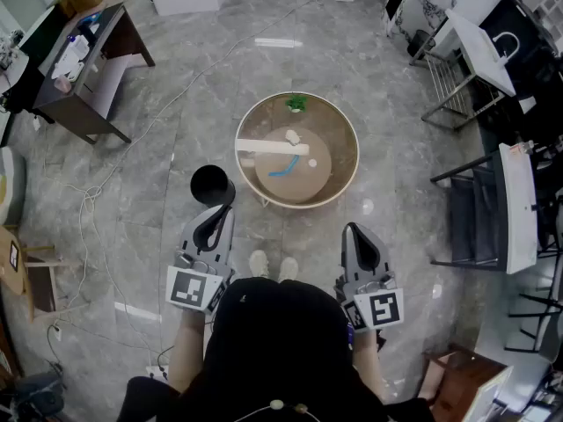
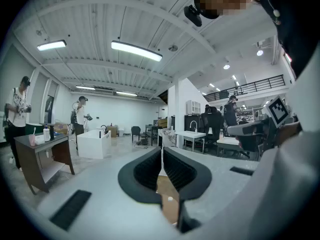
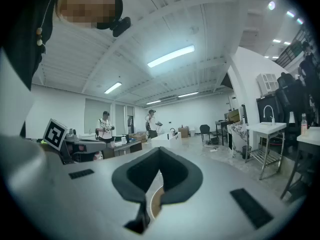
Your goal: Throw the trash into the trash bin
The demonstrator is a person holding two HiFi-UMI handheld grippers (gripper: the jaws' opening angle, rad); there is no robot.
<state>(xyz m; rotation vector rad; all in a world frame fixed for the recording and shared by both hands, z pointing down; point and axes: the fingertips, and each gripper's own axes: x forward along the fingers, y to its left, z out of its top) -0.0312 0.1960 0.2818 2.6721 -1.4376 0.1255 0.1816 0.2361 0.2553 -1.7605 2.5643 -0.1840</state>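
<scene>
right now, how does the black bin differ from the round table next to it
Colour: the black bin is dark; the round table is tan with a pale rim.
Size: the bin is much narrower than the table.
Contents: the table holds a green scrap, a white strip and a blue strip; the bin's inside is too dark to read.
Both are round and stand on the grey floor.

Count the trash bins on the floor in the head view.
1. The black trash bin stands left of the round table, just ahead of the left gripper. Others may be hidden.
</scene>
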